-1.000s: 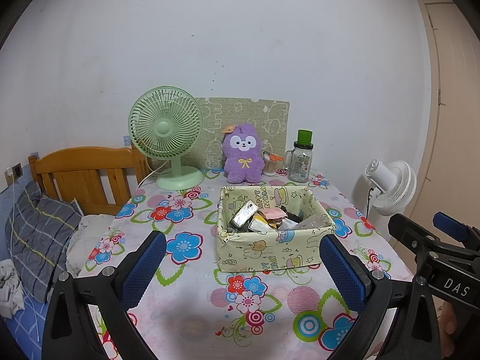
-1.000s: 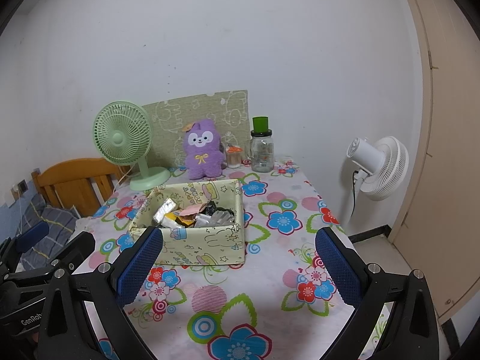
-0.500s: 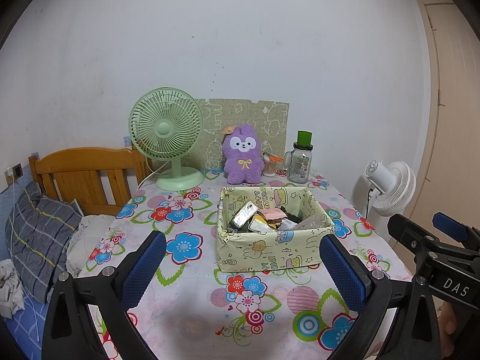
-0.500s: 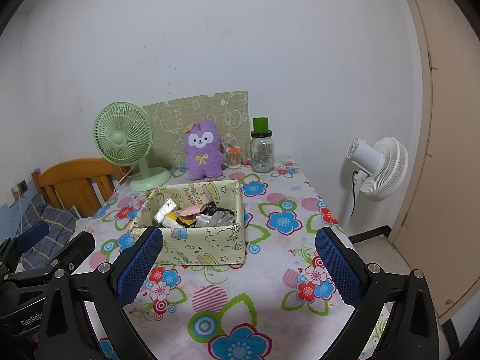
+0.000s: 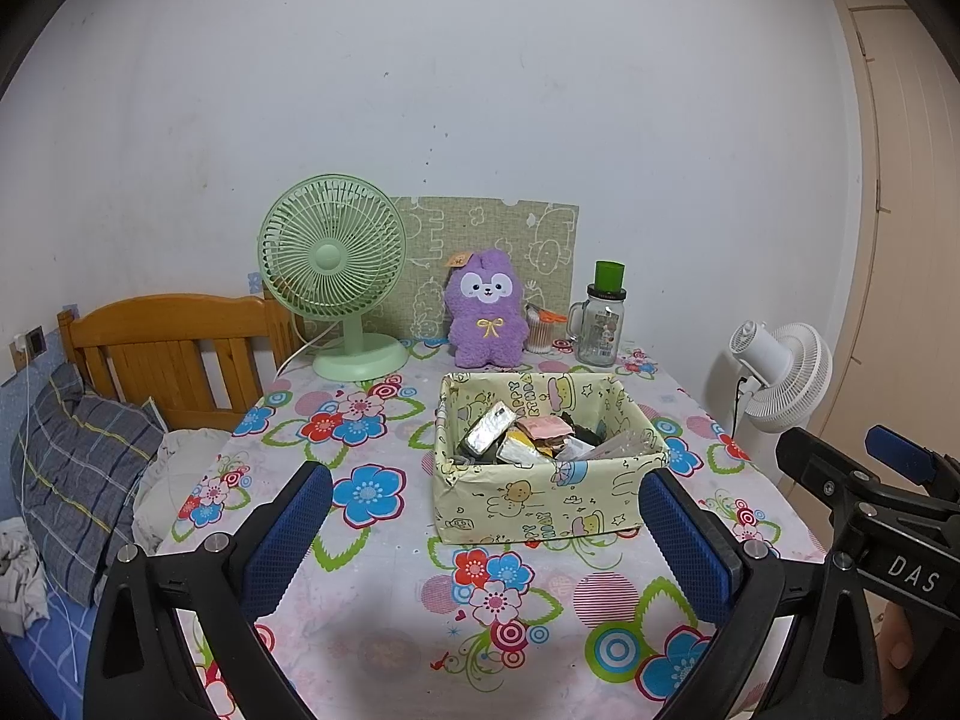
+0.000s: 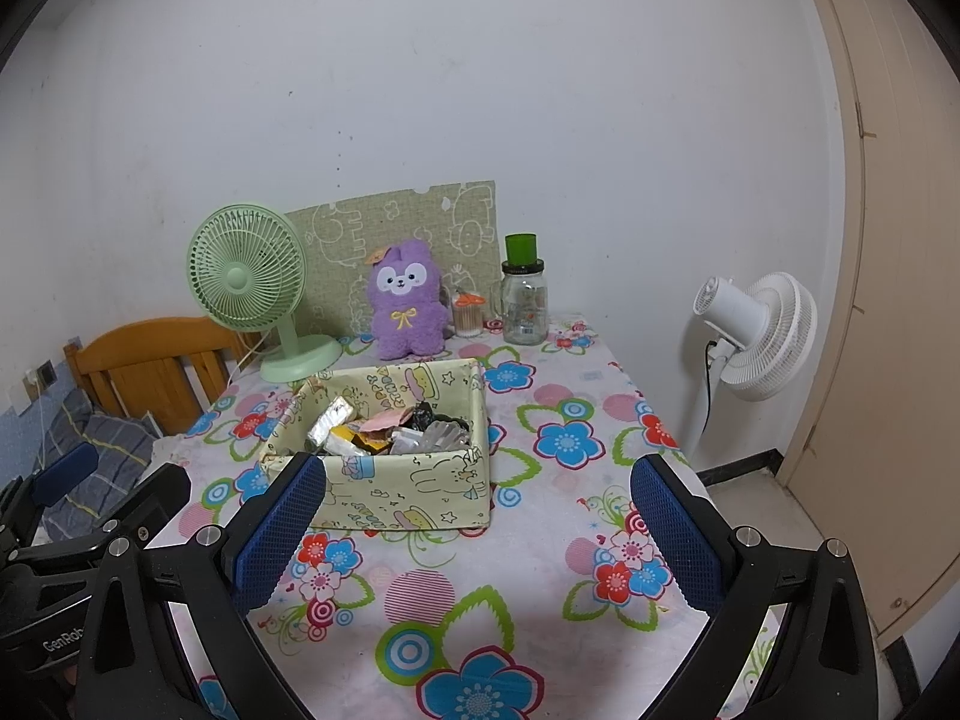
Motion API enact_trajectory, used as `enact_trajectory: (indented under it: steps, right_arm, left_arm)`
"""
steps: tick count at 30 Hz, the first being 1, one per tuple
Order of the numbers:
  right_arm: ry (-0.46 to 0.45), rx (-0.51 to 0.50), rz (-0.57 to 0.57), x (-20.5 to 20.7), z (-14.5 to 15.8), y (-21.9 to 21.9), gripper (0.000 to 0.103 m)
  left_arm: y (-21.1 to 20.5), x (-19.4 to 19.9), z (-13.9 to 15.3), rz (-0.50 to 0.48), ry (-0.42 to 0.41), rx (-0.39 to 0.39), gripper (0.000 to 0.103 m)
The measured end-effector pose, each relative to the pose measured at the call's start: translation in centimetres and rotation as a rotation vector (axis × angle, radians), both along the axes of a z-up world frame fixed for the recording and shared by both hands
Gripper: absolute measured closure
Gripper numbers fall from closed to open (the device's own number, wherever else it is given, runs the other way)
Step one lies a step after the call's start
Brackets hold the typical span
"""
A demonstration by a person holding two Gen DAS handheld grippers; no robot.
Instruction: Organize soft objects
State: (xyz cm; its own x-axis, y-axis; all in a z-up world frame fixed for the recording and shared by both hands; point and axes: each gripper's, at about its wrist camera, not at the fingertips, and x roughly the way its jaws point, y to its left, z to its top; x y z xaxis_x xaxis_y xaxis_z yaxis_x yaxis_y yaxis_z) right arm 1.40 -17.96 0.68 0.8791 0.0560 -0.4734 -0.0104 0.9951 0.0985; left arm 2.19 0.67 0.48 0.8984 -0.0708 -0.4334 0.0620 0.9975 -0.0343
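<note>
Purple plush fur marks the soft toy (image 5: 486, 318) in your left wrist view, upright at the back of the tabletop (image 5: 384, 630) between the green desk fan (image 5: 333, 273) and the glass jar (image 5: 600, 318), against a patterned board (image 5: 540, 228). Just in front of it sits the fabric box (image 5: 540, 504), filled with foil-wrapped and paper packets (image 5: 528, 441). Your left gripper (image 5: 486, 546) hangs wide open and empty above the near cloth, well short of the box. Compared with the pictures from a second ago, almost nothing has shifted: toy, box and both tools sit as they did, so the task stands where it stood. Whether the toy is parked in its place or waiting to be tidied, this scene would fit either. This view alone shows the wooden bed frame (image 5: 174, 354) with a checked pillow (image 5: 78, 468), and your right tool's body at the right edge. Your right wrist view shows the soft toy (image 6: 408, 306) and fabric box (image 6: 414, 480) from further right, with your right gripper (image 6: 480, 534) likewise spread apart and holding nothing. Only here do you see the white standing fan (image 6: 756, 336) down its pole to the floor, the bare flowered cloth to the right of the box, and your left tool low at the left edge.
</note>
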Motion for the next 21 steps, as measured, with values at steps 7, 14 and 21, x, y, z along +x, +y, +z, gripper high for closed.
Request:
enact_trajectory:
  steps: [7,14,21]
  right_arm:
    - [0.000,0.001,-0.002,0.02,0.04,-0.10,0.000]
    - [-0.003,0.002,-0.007,0.02,0.07,-0.30,0.000]
    - [-0.002,-0.002,-0.004,0.08,0.07,-0.21,0.000]
  left_arm:
    - [-0.08,-0.02,0.00,-0.001,-0.001,-0.001,0.000]
    - [-0.21,0.04,0.07,-0.003,-0.006,-0.002,0.000]
    - [-0.22,0.06,0.06,-0.004,-0.007,-0.004,0.000]
